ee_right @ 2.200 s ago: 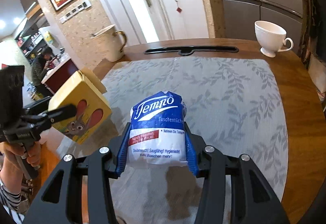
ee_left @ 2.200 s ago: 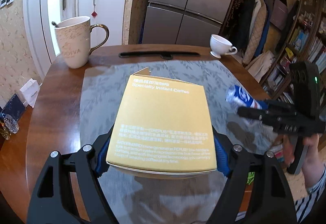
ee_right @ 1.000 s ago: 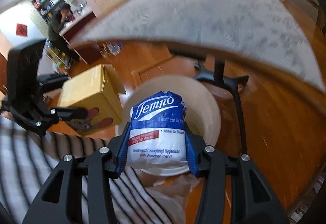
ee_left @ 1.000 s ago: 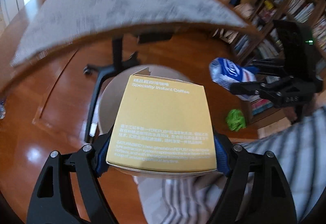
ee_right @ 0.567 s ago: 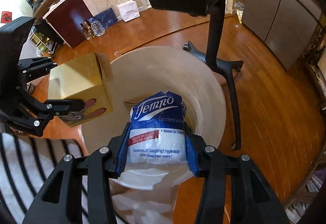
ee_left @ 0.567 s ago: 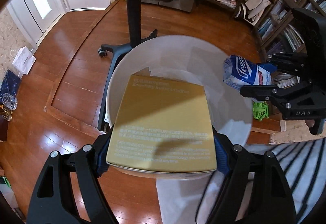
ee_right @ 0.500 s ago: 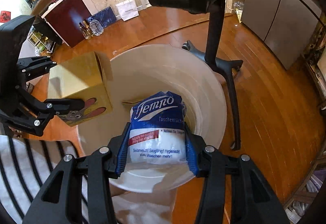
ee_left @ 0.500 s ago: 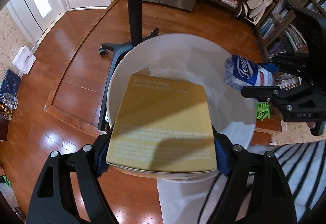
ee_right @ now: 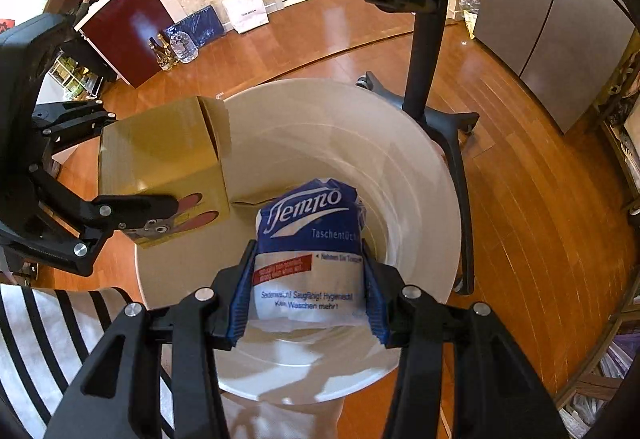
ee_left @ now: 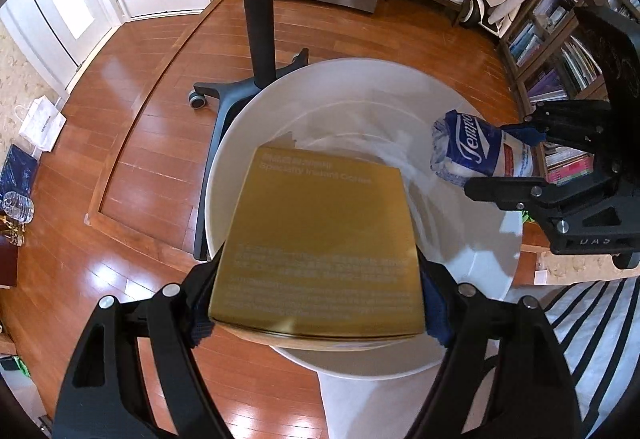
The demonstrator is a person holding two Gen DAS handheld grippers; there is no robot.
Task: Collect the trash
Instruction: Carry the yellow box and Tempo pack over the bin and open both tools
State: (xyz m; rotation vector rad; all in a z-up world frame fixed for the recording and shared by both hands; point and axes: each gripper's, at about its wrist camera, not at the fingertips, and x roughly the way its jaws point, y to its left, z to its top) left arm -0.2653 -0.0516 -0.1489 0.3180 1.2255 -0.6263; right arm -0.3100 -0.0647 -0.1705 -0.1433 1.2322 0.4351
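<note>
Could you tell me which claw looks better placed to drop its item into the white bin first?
Right, probably. The right claw holds the Tempo tissue pack well inside the white bin's rim, while the left claw's yellow coffee box overhangs the rim's edge.

My left gripper [ee_left: 316, 303] was black with blue pads, and the box [ee_left: 320, 239] in it was mustard yellow with pale lettering. My right gripper [ee_right: 306, 291], also black and blue-padded, carried a tissue pack [ee_right: 310, 251] in blue and white with a red band. The bin [ee_right: 420, 175] was white. At seven o'clock in the right wrist view lay black-and-white stripes [ee_right: 40, 327]. The floor [ee_left: 132, 143] was glossy reddish-brown wood.
</note>
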